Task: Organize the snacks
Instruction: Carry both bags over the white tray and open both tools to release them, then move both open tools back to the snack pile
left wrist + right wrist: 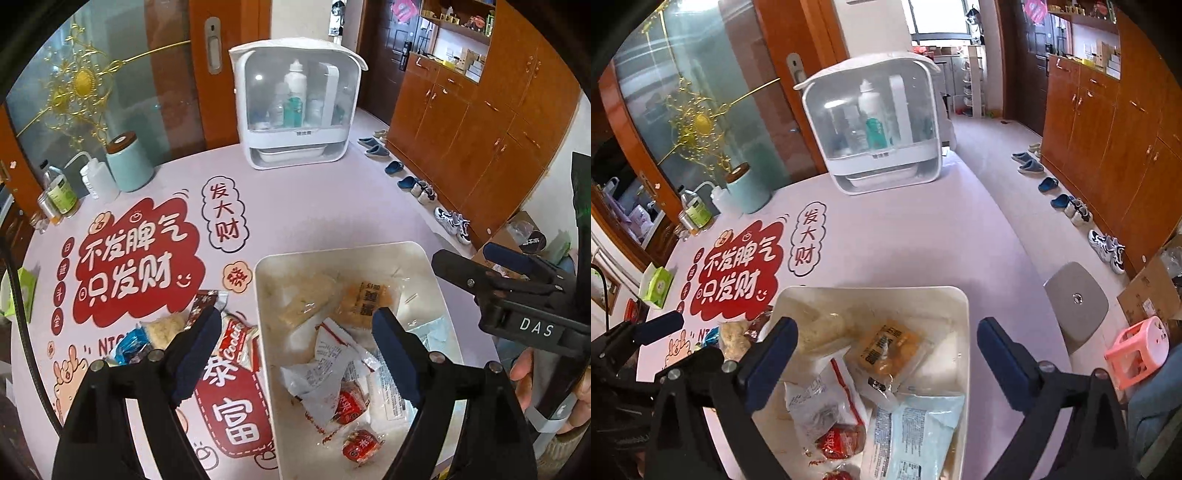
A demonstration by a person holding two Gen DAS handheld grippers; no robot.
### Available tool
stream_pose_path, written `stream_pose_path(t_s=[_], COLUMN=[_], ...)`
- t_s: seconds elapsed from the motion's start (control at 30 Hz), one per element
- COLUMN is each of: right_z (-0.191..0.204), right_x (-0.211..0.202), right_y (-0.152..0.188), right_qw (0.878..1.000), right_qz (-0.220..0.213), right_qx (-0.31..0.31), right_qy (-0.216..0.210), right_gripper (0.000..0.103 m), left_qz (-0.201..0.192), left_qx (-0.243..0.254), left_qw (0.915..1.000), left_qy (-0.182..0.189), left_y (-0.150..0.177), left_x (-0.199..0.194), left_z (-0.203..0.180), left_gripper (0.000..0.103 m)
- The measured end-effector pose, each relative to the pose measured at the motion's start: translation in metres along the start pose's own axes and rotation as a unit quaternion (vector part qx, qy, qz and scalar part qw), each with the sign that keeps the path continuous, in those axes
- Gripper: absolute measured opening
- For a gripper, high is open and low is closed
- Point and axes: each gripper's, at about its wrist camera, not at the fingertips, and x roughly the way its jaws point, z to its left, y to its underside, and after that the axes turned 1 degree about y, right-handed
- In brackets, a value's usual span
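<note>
A white rectangular bin [421, 258] stands on the table and holds several wrapped snacks: an orange packet [364, 301], a clear white wrapper [328, 365] and red round snacks [360, 448]. It also shows in the right wrist view [962, 295], with a light blue packet [916, 432] inside. Loose snacks lie on the table left of the bin: a red Cookie packet [234, 339], a blue packet [131, 345] and a pale one [162, 330]. My left gripper [297, 325] is open and empty above the bin's left edge. My right gripper [886, 350] is open and empty over the bin.
A white covered storage box [295, 107] with bottles stands at the table's far side. A teal canister [129, 162], a squeeze bottle [98, 181] and jars [61, 194] stand at the far left. A grey stool [1076, 299] and pink stool [1137, 347] stand right of the table.
</note>
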Motion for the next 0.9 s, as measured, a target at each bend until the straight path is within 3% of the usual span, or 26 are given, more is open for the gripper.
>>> stream_pose_path(t_s=[0.27,0.63,0.9], right_z=[0.017,0.050,0.074], right_x=[-0.010,-0.039,-0.057], right_y=[0.015,0.067,0.093], right_qw=[1.000,0.998,0.995], right_qz=[0.007,0.022,0.019], right_qx=[-0.016,-0.058,-0.093], right_qy=[-0.015,-0.026,0.005], right_gripper=[0.098,0.098,0.098], left_qz=[-0.005,-0.009,0.003], left_qx=[-0.008,-0.028,-0.059], left_qw=[0.9998,0.9989,0.9947], left_qy=[-0.018,-0.035,-0.083], left_y=[0.026,0.085,0.133], left_x=[-0.024,-0.069,-0.100], left_z=[0.010,0.031,0.076], left_gripper=[0.083,0.083,0.083])
